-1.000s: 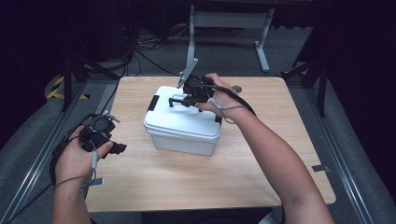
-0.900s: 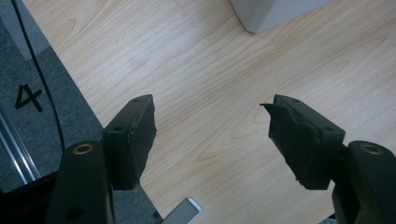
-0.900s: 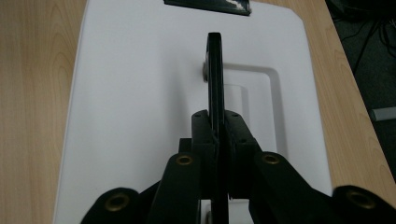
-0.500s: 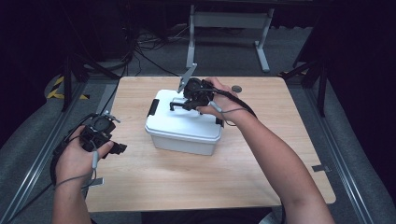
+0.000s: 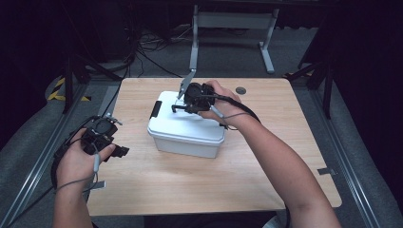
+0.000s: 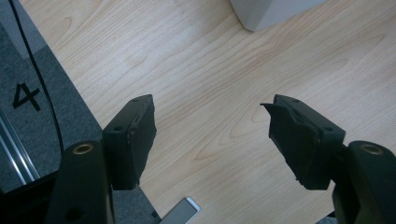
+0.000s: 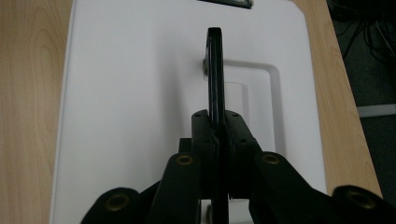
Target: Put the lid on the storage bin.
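Little has shifted since the earlier frames: the right gripper (image 5: 183, 105) stays clamped on the black handle (image 7: 215, 70), so a lift looks imminent. White lidded box (image 5: 186, 126) sits mid-table (image 5: 266, 166), black latch at its far end. Off to the side, the left gripper (image 6: 212, 140) waits, jaws wide and empty.

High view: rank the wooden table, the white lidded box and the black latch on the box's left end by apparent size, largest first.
1. wooden table
2. white lidded box
3. black latch, by far the smallest

All three sit at similar depth, so the order looks safe.
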### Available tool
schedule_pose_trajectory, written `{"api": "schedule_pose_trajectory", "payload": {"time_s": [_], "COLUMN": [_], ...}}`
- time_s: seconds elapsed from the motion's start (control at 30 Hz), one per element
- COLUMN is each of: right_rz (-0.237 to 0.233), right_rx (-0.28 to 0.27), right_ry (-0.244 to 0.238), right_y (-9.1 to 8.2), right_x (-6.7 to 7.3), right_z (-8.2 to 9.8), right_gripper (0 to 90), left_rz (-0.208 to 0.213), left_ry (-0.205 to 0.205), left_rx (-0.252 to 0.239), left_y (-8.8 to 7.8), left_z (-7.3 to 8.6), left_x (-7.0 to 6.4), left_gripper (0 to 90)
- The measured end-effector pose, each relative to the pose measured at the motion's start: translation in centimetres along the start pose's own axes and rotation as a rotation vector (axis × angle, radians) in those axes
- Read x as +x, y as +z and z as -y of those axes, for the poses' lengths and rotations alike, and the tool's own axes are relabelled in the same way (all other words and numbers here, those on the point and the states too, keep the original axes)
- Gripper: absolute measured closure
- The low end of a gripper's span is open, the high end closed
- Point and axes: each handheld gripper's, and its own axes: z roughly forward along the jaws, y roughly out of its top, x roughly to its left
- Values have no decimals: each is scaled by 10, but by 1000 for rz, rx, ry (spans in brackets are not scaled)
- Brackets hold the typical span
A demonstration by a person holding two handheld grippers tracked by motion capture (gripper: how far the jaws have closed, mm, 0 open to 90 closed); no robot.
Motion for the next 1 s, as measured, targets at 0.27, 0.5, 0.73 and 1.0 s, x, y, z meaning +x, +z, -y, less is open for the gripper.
{"api": "schedule_pose_trajectory", "payload": {"time_s": [0.27, 0.5, 0.73, 1.0], "right_rz": [-65, -82, -63, -20], "right_rx": [-16, -128, -159, -188], "right_ry": [36, 91, 125, 197], "right_y": [-1, -20, -45, -82], "right_x": [-2, -5, -7, -15], "right_z": [2, 4, 14, 46], "right_gripper": [764, 564, 554, 531], "left_rz": [0, -6, -14, -7], "left_ry": [-11, -28, -34, -41], "left_rx": [9, 12, 1, -4], "left_y": [2, 0, -5, -5], "left_z": [1, 9, 16, 17], "left_x": [2, 2, 2, 2], "left_gripper": [325, 324, 323, 322]}}
